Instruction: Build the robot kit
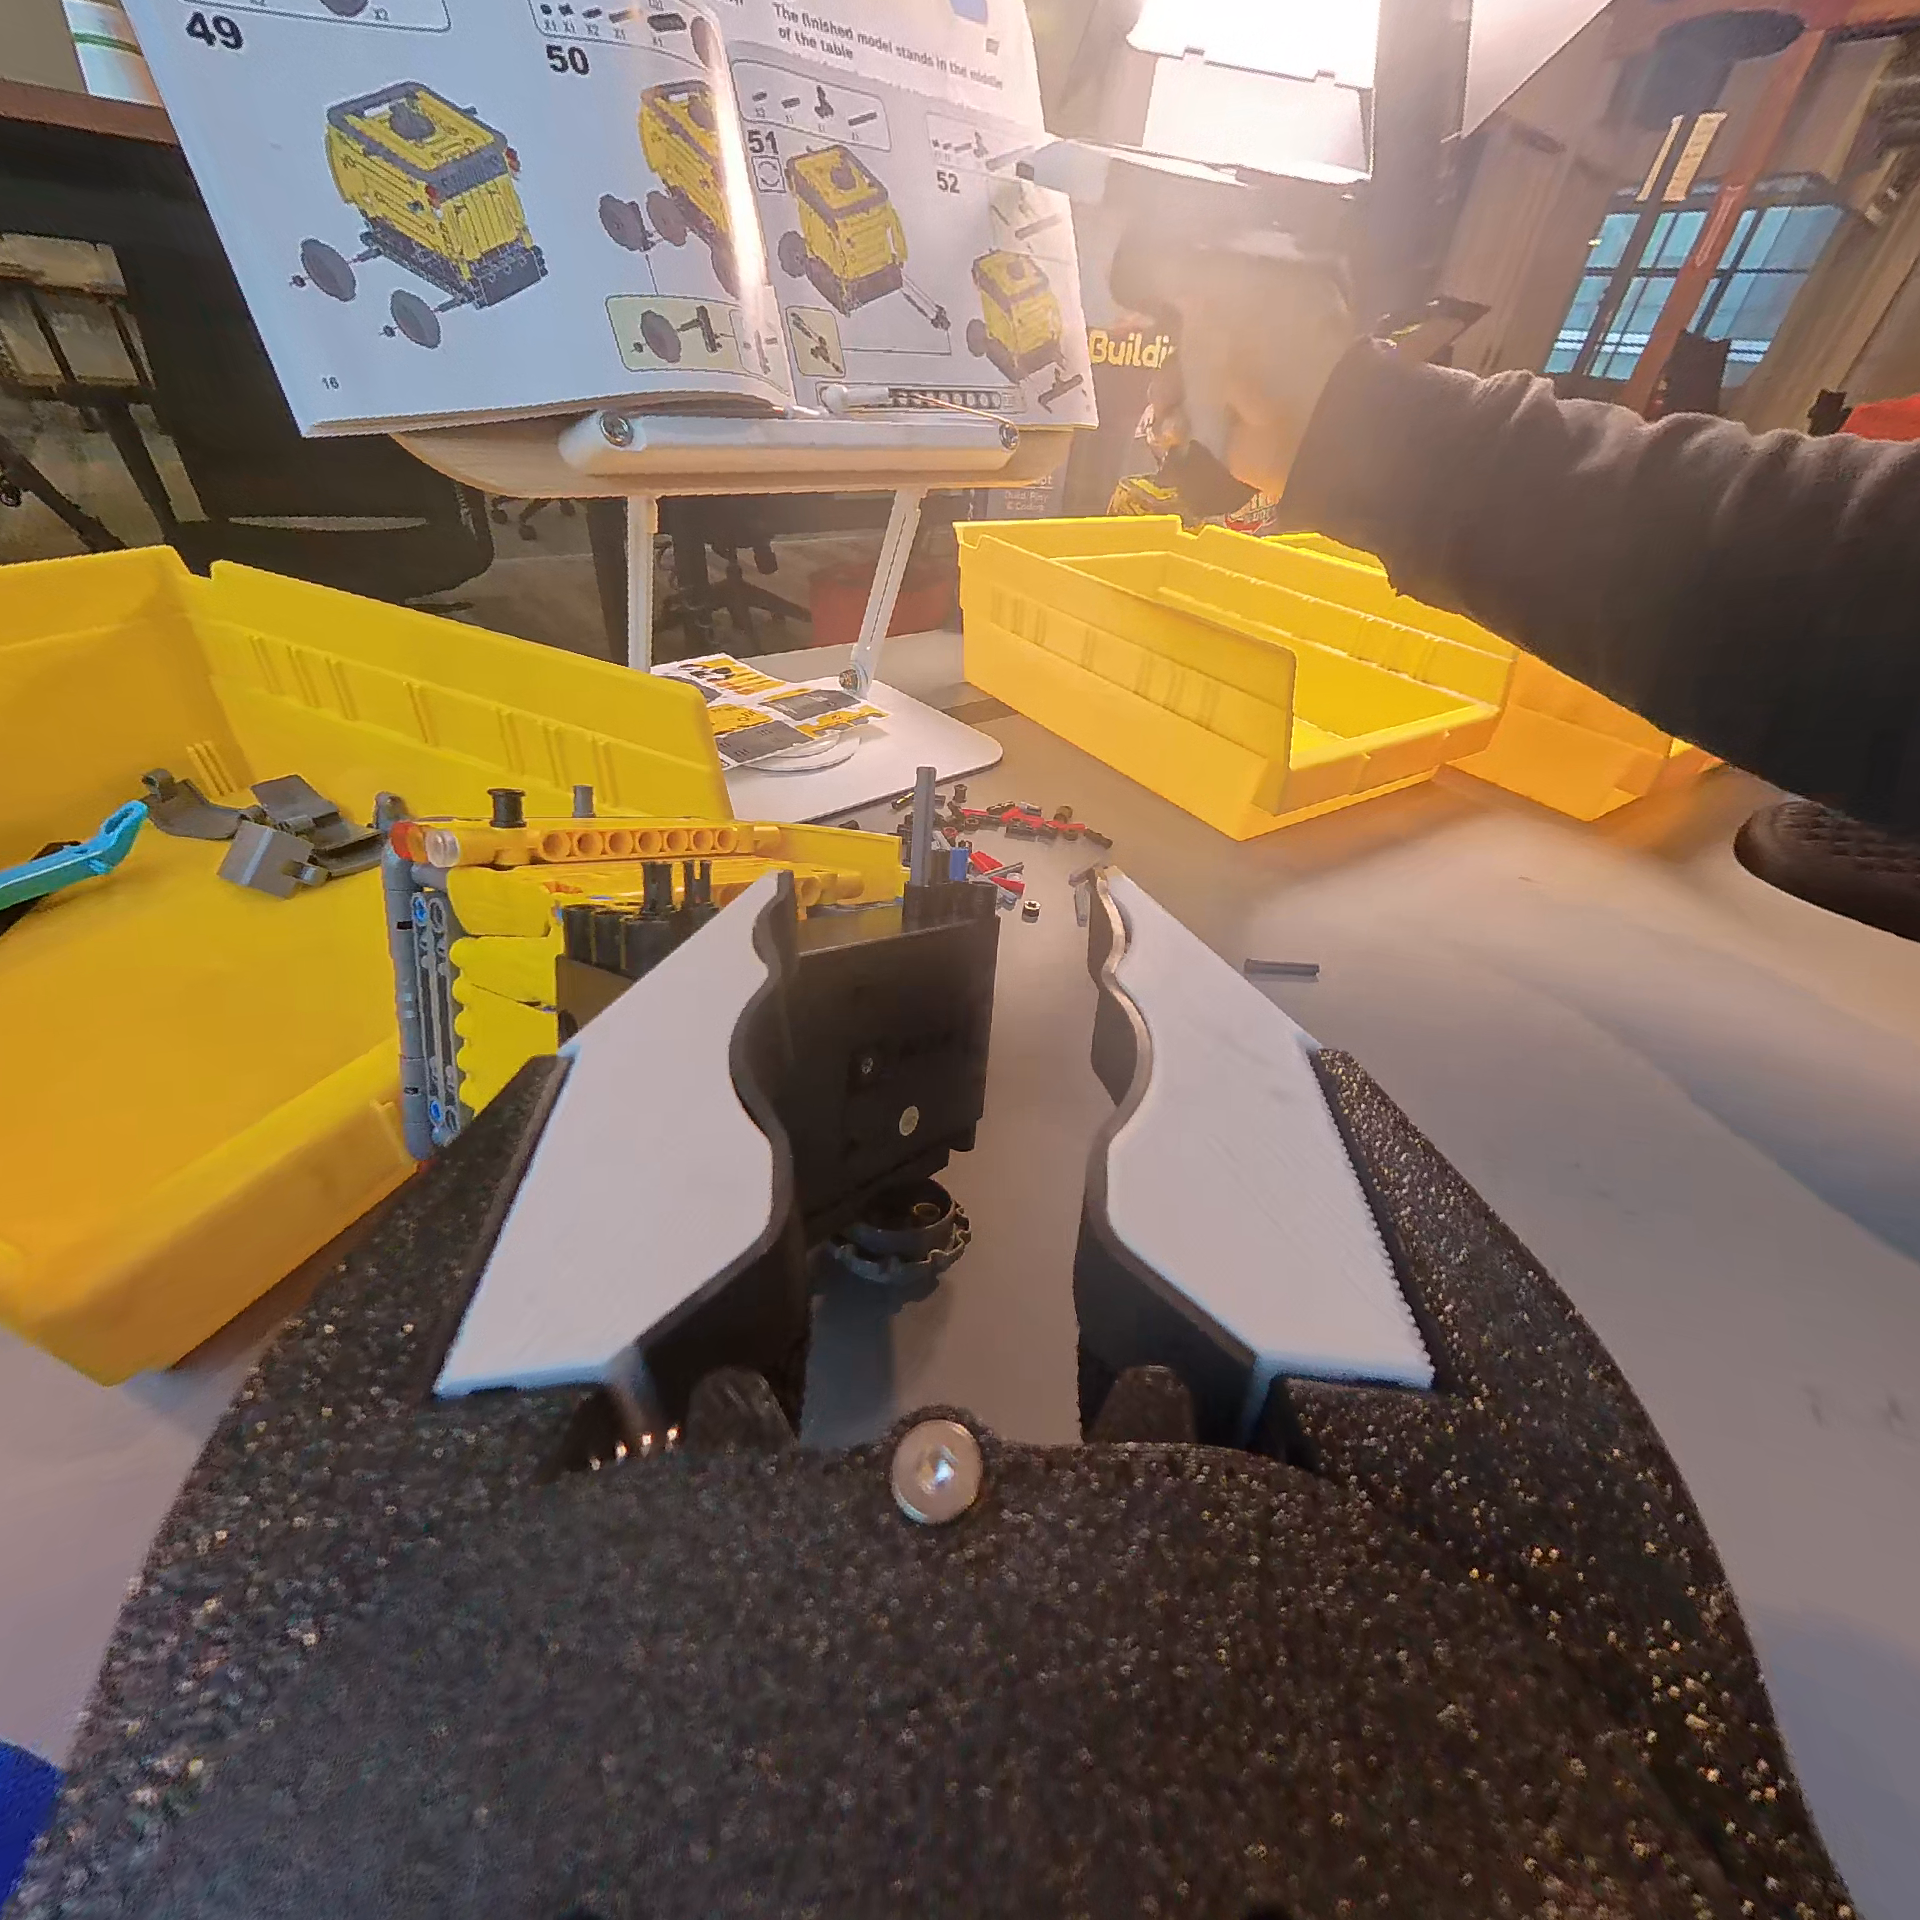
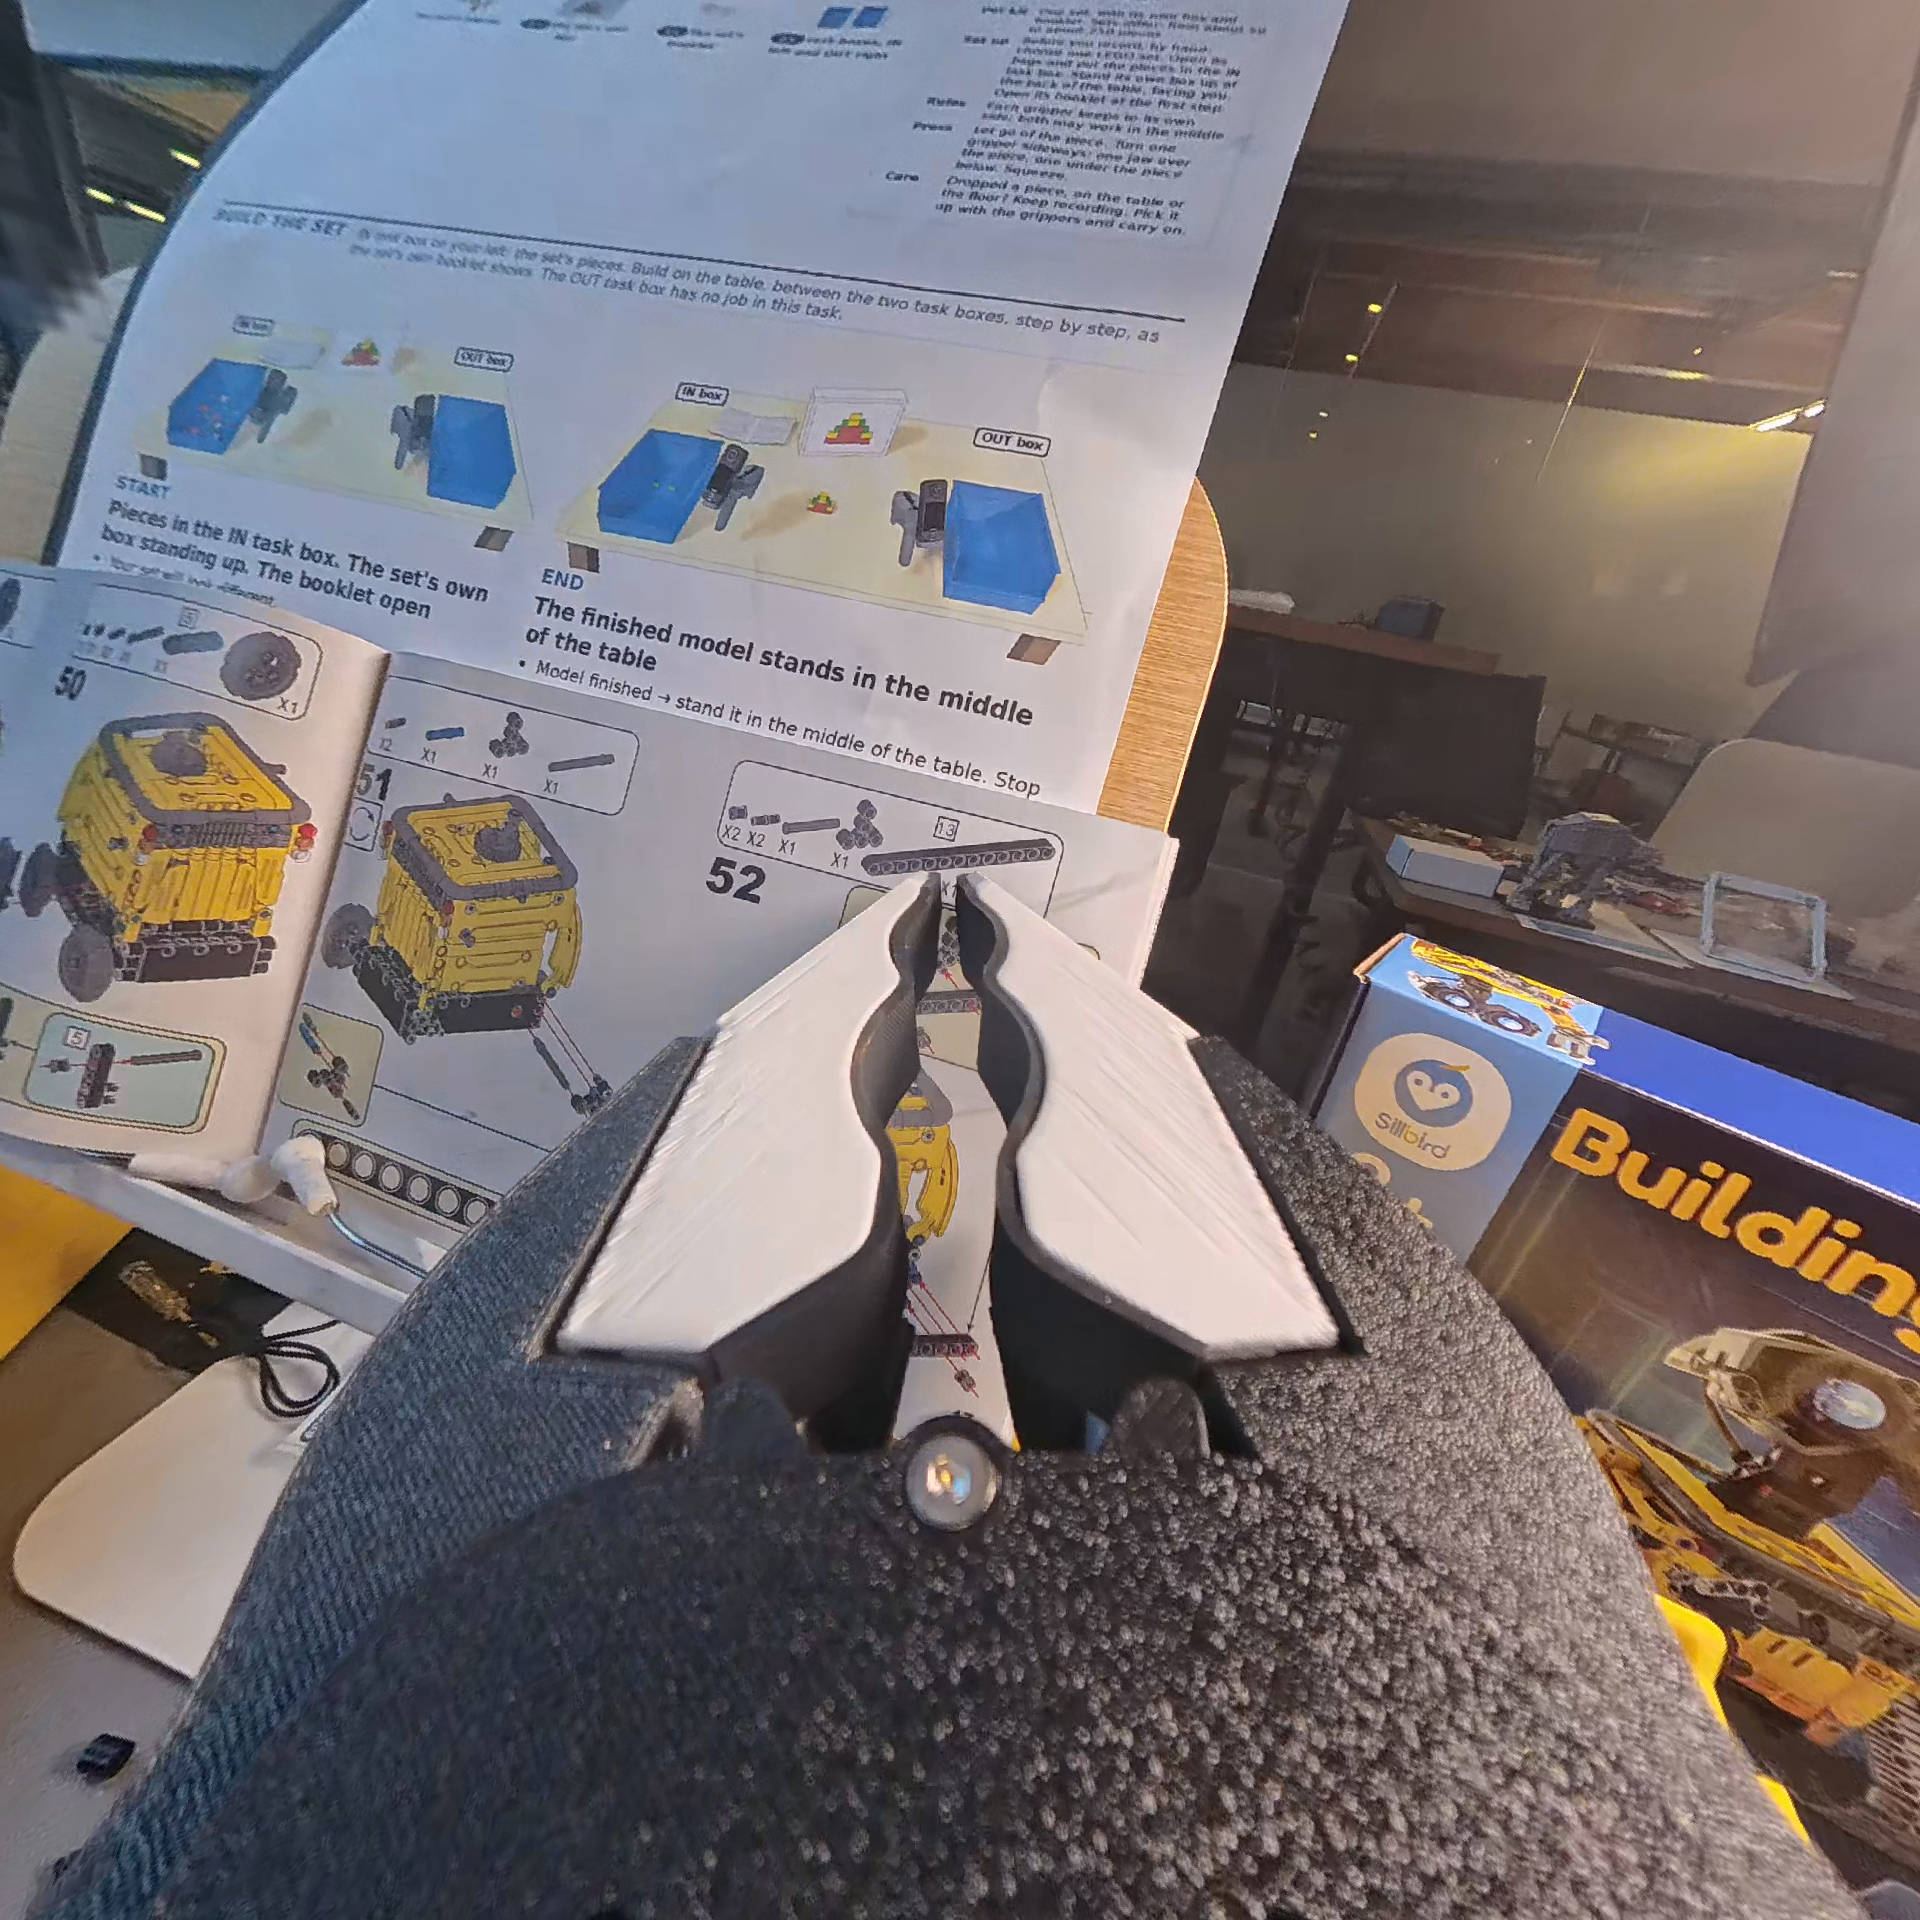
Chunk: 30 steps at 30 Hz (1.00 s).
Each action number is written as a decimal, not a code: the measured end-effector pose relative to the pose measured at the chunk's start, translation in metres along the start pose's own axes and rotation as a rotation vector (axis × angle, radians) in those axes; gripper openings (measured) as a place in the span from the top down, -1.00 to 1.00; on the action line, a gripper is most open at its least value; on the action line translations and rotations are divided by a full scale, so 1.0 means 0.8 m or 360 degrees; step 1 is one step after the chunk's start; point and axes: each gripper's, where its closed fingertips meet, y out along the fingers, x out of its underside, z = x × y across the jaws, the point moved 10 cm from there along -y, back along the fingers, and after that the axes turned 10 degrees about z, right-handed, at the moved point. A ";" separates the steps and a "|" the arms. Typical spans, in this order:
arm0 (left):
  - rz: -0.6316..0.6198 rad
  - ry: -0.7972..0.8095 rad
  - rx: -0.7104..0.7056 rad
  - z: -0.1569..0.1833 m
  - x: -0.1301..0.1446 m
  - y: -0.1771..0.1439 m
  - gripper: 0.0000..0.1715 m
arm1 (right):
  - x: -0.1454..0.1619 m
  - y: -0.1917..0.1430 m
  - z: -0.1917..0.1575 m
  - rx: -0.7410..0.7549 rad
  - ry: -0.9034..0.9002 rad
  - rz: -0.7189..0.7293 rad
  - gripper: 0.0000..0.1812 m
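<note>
My left gripper point(image 1: 940, 894) is open, low over the grey table. A part-built yellow and black brick model point(image 1: 644, 883) stands by the yellow bin. Its black block point(image 1: 894, 1049) sits between the jaws, against the left finger point(image 1: 644, 1122); the right finger point(image 1: 1226, 1122) is clear of it. A black round piece point(image 1: 904, 1231) lies under the block. My right gripper point(image 2: 945, 894) is shut, with nothing seen between its tips. It is raised in front of the open instruction booklet point(image 2: 499, 935) on its stand. In the left wrist view a dark sleeve point(image 1: 1610, 582) reaches toward the booklet point(image 1: 582, 239).
A yellow bin point(image 1: 156, 1039) at the left holds grey pieces point(image 1: 281, 831) and a teal tool point(image 1: 73, 857). Further yellow bins point(image 1: 1195, 665) stand at the right. Small loose parts point(image 1: 1008, 826) and a black pin point(image 1: 1283, 968) lie on the table. The set's box point(image 2: 1662, 1299) stands right of the stand. Across from one pair of fingers to the other is roughly 45 centimeters.
</note>
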 end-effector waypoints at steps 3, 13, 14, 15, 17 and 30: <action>0.0001 -0.0001 -0.0001 0.000 0.000 0.000 0.39 | -0.001 0.001 0.000 -0.0004 -0.0005 -0.0007 0.97; -0.0003 -0.0003 0.0006 0.000 0.000 0.000 0.40 | -0.010 -0.013 -0.002 -0.0025 -0.0001 0.0017 0.95; -0.0006 0.0005 0.0007 0.000 0.000 0.000 0.39 | -0.014 -0.021 -0.005 -0.0035 0.0003 0.0040 0.95; -0.0010 0.0016 0.0007 0.001 0.001 0.000 0.38 | -0.018 -0.032 -0.010 -0.0053 0.0006 0.0072 0.95; -0.0020 0.0041 0.0011 0.003 0.001 0.001 0.34 | -0.029 -0.061 -0.025 -0.0121 0.0010 0.0142 0.94; 0.0081 0.0112 -0.0032 0.001 -0.014 -0.012 0.43 | 0.028 -0.297 -0.105 -0.0574 0.0211 -0.0058 0.91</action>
